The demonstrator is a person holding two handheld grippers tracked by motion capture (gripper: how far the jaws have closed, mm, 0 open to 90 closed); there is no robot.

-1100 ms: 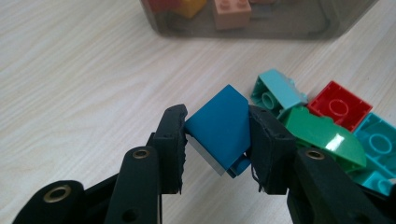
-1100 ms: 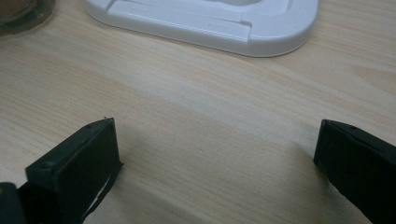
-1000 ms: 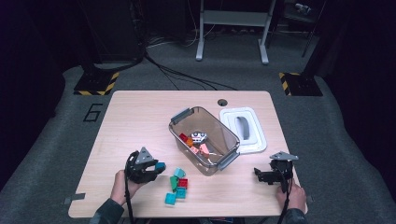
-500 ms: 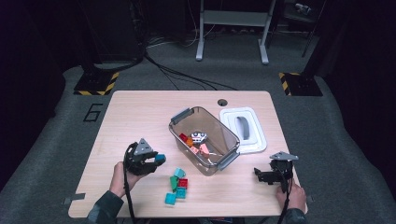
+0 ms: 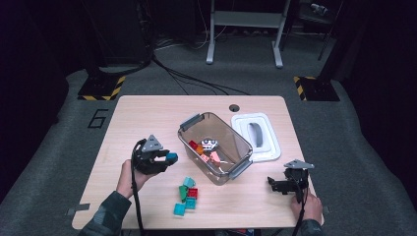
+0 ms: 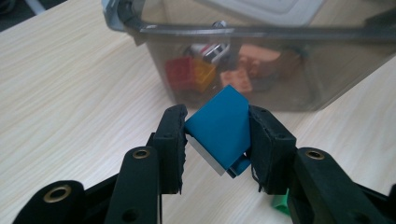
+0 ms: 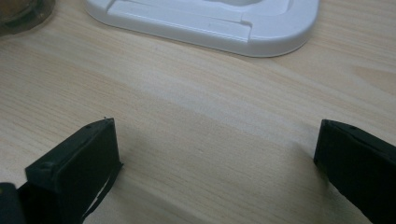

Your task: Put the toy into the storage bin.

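On floor left of table (image 5: 147, 113) — painted "6" (image 5: 98, 118); left hand-held gripper (image 5: 164, 158) clamps blue brick (image 6: 223, 125), right (image 5: 273, 184) wide open — empty.

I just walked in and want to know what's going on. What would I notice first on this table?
Probably the blue block pinched in the left gripper, held above the table near its front left. Next, the clear bin in the middle with red, orange and pink blocks inside, and its white lid lying to its right. A little pile of teal, green and red blocks sits in front of the bin.
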